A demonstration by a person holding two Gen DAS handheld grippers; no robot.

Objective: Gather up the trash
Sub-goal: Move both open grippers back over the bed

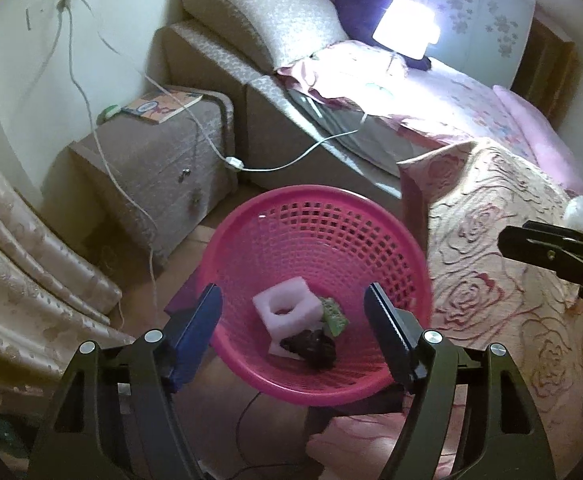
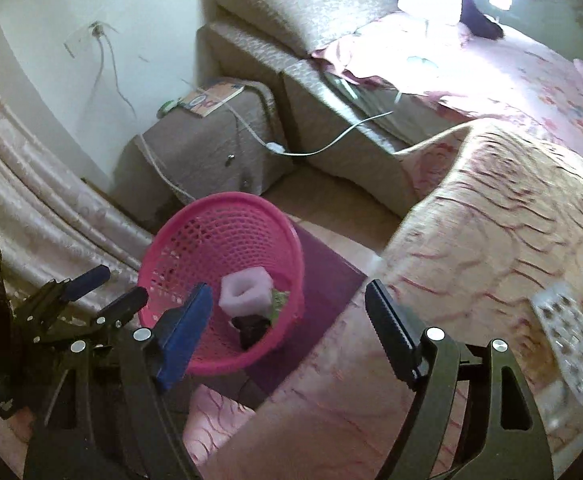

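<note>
A: Right, both your grippers are released, nothing between the jaws. The left gripper (image 1: pixel 293 322) hangs over the pink basket (image 1: pixel 375 394), and the foam (image 1: pixel 285 312), a green scrap (image 1: pixel 334 312) and a dark lump (image 1: pixel 311 350) lie in its bottom.

B: The right gripper (image 2: pixel 289 318) sits between basket and bed (image 2: pixel 491 208). Next trash looks like the blister pack (image 2: pixel 567 340), on the bedspread near the right edge.

A: Swing right, keep low and square up before closing. It's blurred, so I judge loosely: it lies flat, long axis running from upper left to lower right.

B: Then pinch across the narrow width, at an edge, not along the length.
</note>
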